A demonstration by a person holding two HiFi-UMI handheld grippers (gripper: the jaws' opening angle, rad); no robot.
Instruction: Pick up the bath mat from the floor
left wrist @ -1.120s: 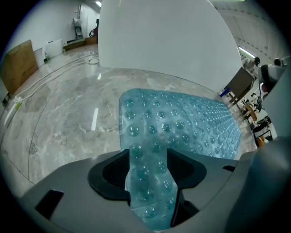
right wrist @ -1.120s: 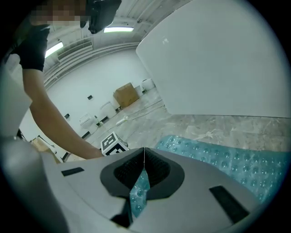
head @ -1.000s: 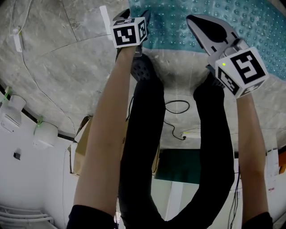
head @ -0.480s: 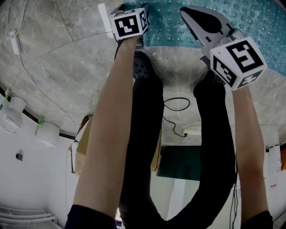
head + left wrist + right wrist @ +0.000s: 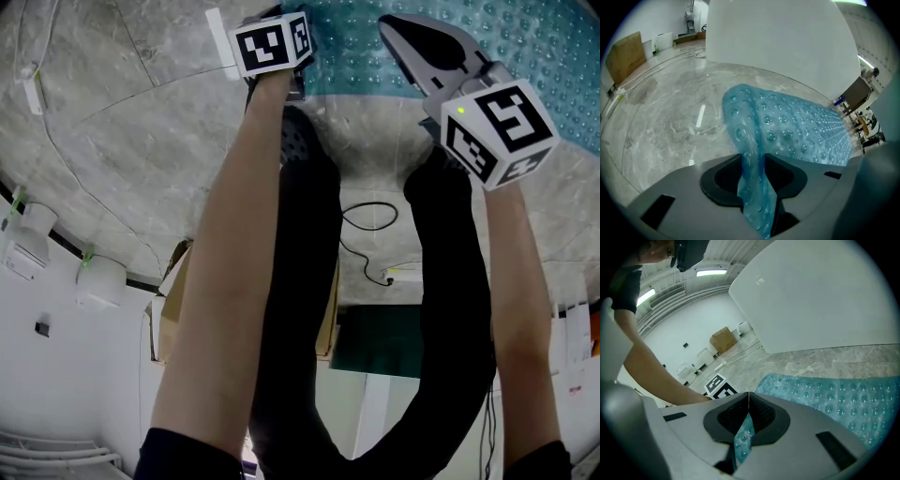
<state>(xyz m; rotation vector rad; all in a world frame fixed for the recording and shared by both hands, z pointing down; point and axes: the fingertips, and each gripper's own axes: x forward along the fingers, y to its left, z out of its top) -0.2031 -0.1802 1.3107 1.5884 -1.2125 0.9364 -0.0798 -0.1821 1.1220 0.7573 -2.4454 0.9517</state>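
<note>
Grey veined stone makes the floor [image 5: 112, 131], and a short strip of white tape [image 5: 218, 37] lies on it just left of the left gripper [image 5: 274, 45]. That gripper points steeply down at the near left corner of the bath mat [image 5: 525, 37], a teal, see-through sheet studded with round bumps. In the left gripper view its fingers have just been closing. They are now clamped on a raised fold of the mat's edge, which stands up between the pads and runs down into the throat of the gripper. The rest of the mat [image 5: 801, 131] lies flat on the floor beyond, reaching toward a large smooth white body [image 5: 778, 42].

Between the two arms, the person's black-clad legs [image 5: 309, 281] run down the head view, with a thin black cable [image 5: 370, 220] looped on the floor between them.

To the right, the right gripper [image 5: 427, 47] points at a shallower slant onto the mat's near edge. In the right gripper view its fingers meet at the tips, pinching a narrow strip of the bumpy teal edge below them. The mat [image 5: 839, 399] spreads flat to the right.
</note>
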